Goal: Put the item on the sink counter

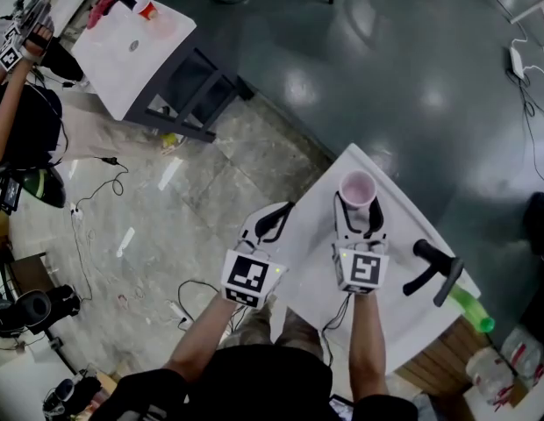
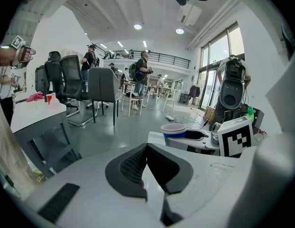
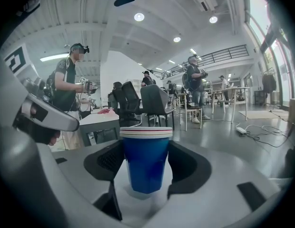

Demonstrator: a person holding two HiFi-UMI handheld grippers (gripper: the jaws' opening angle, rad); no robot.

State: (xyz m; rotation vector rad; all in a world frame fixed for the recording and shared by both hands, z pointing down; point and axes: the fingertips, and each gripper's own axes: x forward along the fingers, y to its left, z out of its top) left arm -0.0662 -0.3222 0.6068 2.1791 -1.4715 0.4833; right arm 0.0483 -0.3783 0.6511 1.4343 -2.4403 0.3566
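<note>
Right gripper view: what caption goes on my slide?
Right gripper clamps an upright blue cup, chairs behind.

A glossy dark grey floor [image 1: 412,68] is spread across the far side, bordered on the left by a paler mottled strip [image 1: 211,182]. A white desk [image 1: 123,68] is set at the far left with black office chairs [image 2: 71,77] near it. Light is given by ceiling lamps [image 2: 138,26] and tall windows [image 2: 216,63] at the right.

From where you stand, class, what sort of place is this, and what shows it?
Probably an open lab or workshop hall: office chairs, a mezzanine railing, and a freestanding sink counter on the polished floor.
</note>
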